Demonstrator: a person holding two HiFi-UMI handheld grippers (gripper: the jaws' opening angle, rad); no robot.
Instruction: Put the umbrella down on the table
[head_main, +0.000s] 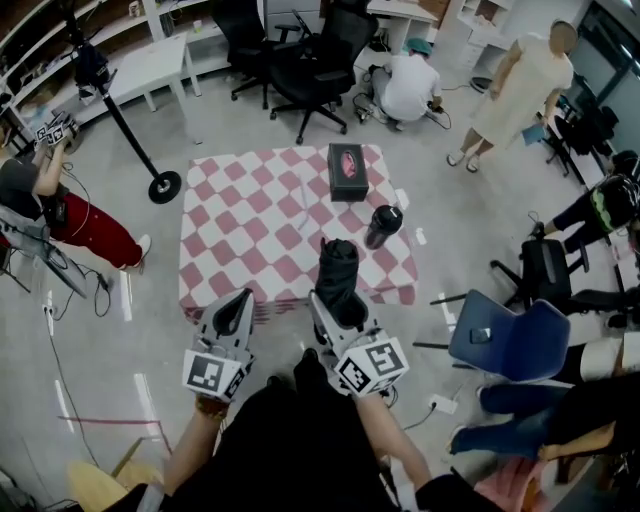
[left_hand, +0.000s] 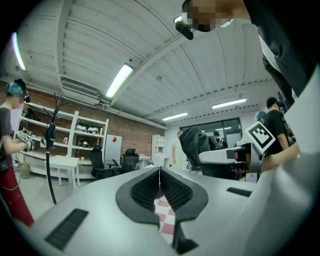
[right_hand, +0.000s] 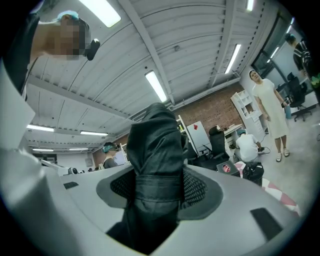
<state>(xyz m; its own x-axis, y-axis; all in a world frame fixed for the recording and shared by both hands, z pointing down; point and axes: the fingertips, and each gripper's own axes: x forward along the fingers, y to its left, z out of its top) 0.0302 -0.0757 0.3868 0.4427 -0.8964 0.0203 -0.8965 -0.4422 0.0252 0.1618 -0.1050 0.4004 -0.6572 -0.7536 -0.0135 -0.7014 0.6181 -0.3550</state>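
Head view first: I've got both grippers out in front of me at the near edge of the counter, the one with the red-and-white checked cloth. My right gripper has the umbrella, a folded black one, standing up out of the jaws. From up here it shows over the near right part of the cloth, held up rather than lying flat on it.

In the right gripper view the right gripper is clamped on the umbrella, jaws pressed on either side just about where its strap wraps the bundle. The black fabric rises past the jaws towards the ceiling lights.

My left gripper sits just beside the right one, to its left, carrying nothing. In the left gripper view the left gripper has its jaws together, ribbed pads meeting at the tips, and a sliver of the checked cloth peeks through below them.

Farther back on the counter there's a black box with a pink mark on its lid, and nearer the right edge a dark tumbler, upright. Both are well apart from the umbrella. A blue chair stands off to the right of the counter.
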